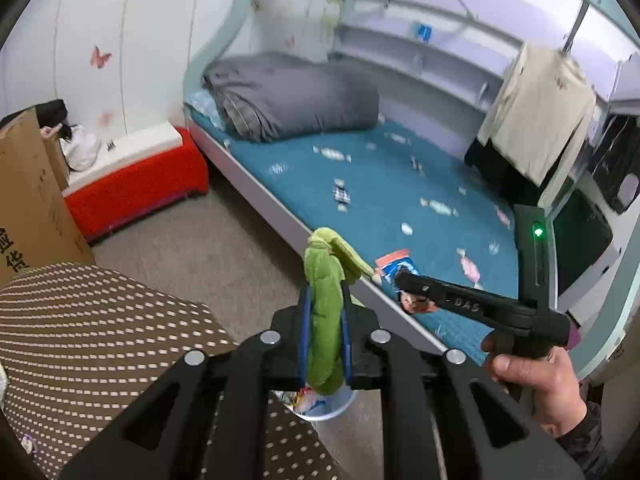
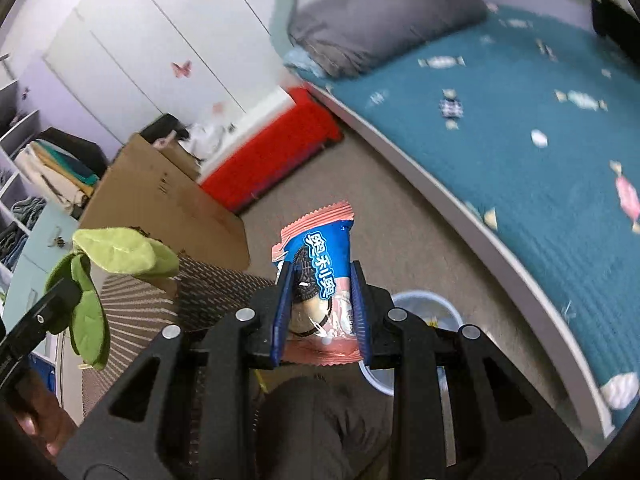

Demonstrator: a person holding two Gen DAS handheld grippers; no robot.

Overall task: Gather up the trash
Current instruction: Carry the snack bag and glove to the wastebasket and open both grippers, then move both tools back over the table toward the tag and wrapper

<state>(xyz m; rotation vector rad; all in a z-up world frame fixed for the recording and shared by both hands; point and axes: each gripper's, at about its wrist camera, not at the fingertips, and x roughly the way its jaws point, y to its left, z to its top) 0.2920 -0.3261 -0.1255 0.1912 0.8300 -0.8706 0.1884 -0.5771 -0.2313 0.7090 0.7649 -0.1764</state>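
My left gripper is shut on a crumpled green cloth-like piece, which also shows at the left of the right wrist view. My right gripper is shut on a blue and pink cookie wrapper; in the left wrist view the wrapper sticks out past the right gripper's tip. A pale blue trash bin stands on the floor just below and right of the right gripper. Its rim peeks out under the left gripper, with some wrappers inside.
A bed with a teal sheet and a grey duvet fills the right. A red and white storage box and a cardboard box stand at the left. A brown dotted cushion lies close below. A person's hand holds the right gripper.
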